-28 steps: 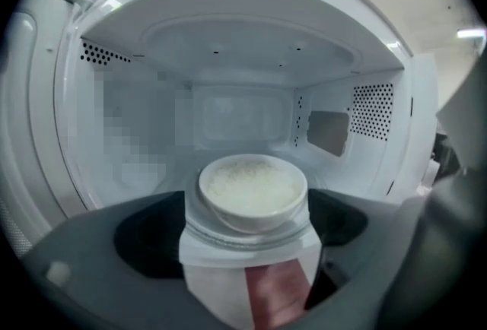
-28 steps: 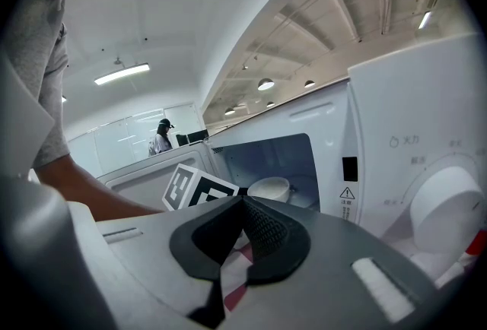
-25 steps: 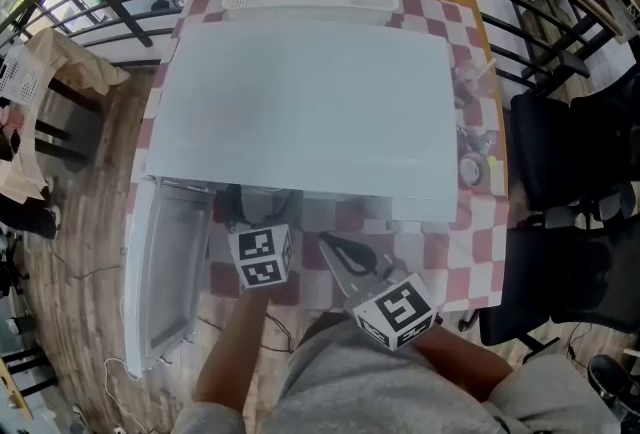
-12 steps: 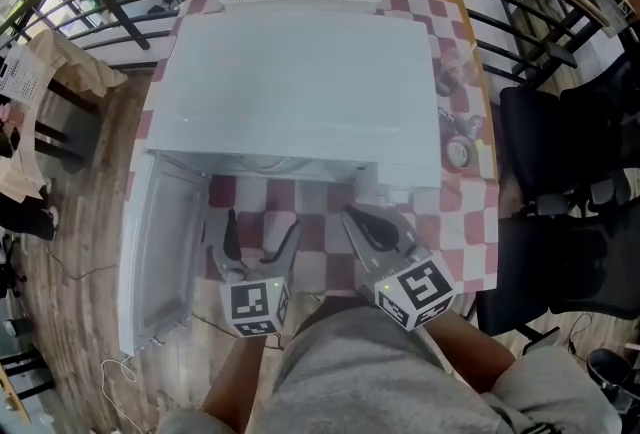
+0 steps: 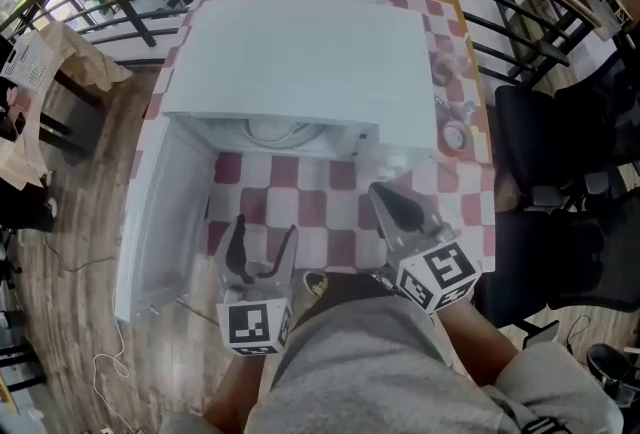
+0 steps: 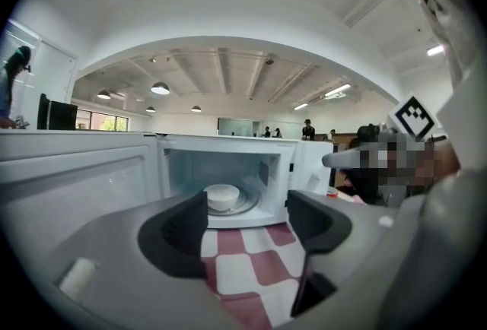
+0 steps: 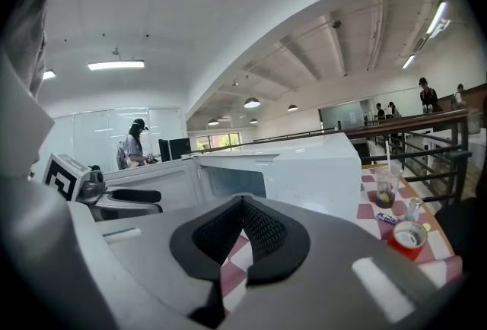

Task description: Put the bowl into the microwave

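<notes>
At the left, the microwave door point(image 5: 165, 212) is hanging wide open, and we are holding the left gripper point(image 6: 247, 226) before the cavity with its jaws apart on nothing, though they have just been closing somewhat. The white bowl point(image 6: 222, 197) is sitting on the turntable point(image 6: 248, 204) inside the microwave point(image 5: 300, 52), so we are judging the placing done and only the door left to shut. At the right, the right gripper point(image 7: 243, 203) is hovering over the checked tablecloth point(image 5: 320, 212), jaws together and empty.
</notes>
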The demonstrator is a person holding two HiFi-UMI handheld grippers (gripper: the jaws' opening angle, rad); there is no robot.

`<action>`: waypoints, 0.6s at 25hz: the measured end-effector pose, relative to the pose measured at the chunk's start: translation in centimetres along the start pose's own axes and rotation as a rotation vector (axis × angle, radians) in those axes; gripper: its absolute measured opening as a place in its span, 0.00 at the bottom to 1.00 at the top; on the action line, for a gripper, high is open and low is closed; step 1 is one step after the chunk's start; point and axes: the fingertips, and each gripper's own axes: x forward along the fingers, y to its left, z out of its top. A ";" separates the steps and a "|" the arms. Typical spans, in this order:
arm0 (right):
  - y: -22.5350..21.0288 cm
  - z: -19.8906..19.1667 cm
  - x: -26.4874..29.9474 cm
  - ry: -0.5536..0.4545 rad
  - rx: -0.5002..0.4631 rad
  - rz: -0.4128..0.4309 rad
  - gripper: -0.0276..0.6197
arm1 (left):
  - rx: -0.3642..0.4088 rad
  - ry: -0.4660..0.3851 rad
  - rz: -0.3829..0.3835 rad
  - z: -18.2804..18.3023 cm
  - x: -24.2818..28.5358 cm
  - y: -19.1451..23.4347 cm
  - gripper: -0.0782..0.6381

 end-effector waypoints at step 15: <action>3.8 0.4 -1.8 -0.004 -0.037 0.049 0.04 | 0.046 -0.072 0.048 2.7 -5.5 -1.3 0.28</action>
